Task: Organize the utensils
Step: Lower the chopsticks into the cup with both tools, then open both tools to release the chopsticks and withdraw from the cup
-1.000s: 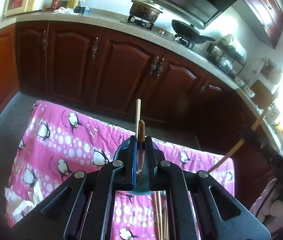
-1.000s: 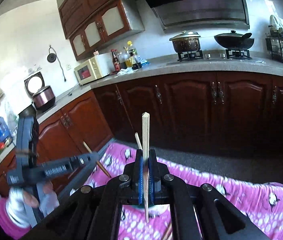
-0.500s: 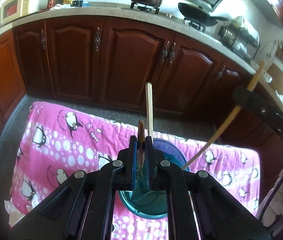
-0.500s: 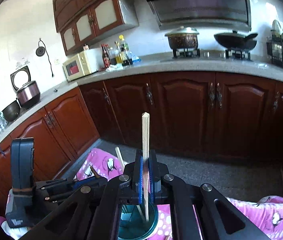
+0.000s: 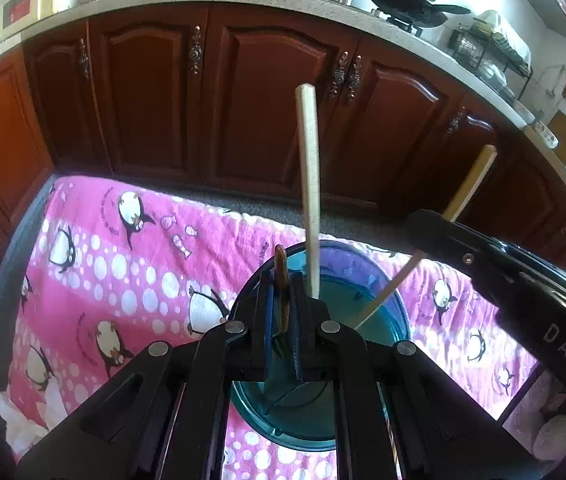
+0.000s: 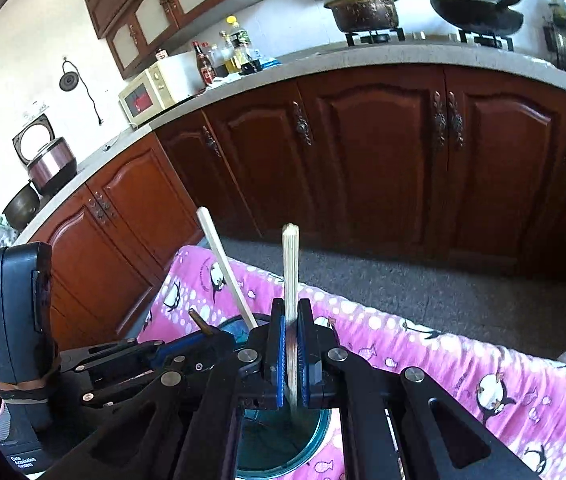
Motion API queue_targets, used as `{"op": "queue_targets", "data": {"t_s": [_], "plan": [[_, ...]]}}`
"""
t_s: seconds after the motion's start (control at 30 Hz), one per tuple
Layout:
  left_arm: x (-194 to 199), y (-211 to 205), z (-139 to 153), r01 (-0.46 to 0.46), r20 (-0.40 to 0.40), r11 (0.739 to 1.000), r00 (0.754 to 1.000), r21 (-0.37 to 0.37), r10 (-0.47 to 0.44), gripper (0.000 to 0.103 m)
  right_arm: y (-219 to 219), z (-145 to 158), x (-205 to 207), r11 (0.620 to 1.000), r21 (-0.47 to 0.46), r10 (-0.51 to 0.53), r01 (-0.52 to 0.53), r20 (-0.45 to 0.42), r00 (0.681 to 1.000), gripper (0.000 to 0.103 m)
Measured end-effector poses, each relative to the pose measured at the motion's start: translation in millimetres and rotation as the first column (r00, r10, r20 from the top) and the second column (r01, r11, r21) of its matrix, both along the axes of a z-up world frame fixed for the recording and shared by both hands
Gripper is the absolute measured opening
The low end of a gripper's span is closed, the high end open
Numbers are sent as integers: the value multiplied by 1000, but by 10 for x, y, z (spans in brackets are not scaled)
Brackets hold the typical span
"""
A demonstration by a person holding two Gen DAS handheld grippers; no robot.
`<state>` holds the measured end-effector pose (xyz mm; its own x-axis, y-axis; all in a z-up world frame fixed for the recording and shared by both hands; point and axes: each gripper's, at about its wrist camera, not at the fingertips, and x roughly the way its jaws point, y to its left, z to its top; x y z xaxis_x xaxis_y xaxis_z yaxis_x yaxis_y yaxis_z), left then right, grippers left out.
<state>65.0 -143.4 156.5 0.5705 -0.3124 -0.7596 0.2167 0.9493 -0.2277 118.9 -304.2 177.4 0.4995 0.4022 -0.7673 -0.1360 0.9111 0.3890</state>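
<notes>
1. Both my claws have come down since a second ago: the teal cup, then barely peeking out under my left claw, now fills the space below both sets of jaws.
2. Pink penguin cloth [image 5: 131, 280] covers the surface under everything, with dark red kitchen cabinets [image 5: 267, 92] behind it.
3. My teal cup [image 5: 367, 304] stands upright on that cloth; one pale chopstick [image 5: 310, 184] leans inside it, its top sticking well above the rim.
4. My left claw [image 5: 282, 320] sits directly above the cup, jaws narrow and clamped on a brown-handled fork [image 5: 281, 276], handle up and prongs pointing down toward the cup's mouth.
5. My right claw [image 6: 291, 356] is likewise pinched nearly closed, gripping a pair of pale chopsticks [image 6: 290, 272] upright, their lower ends reaching into the cup [image 6: 315, 436].
6. From the right wrist view, my left claw [image 6: 203, 336] lies just beside the right one at the cup's rim, the fork's handle tip [image 6: 195, 315] poking out.
</notes>
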Motion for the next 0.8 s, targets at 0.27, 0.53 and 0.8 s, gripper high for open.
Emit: {"op": "queue_targets", "data": {"t_s": [0.27,0.53,0.8], "plan": [[-18,50,1,-17,-23,1000,1000,-21,17,9,-222,10,-40,997,58,-47,48,-19,999,24],[-162,110,75,-25,-33,998,999,-56,23,35,-376,42,-225,992,94,-82,85,-37,996,29],[-430,153,217,-22,9,999,1000,-32,23,41,-458,148,-622,993,75,-87,90,-37,995,31]]}}
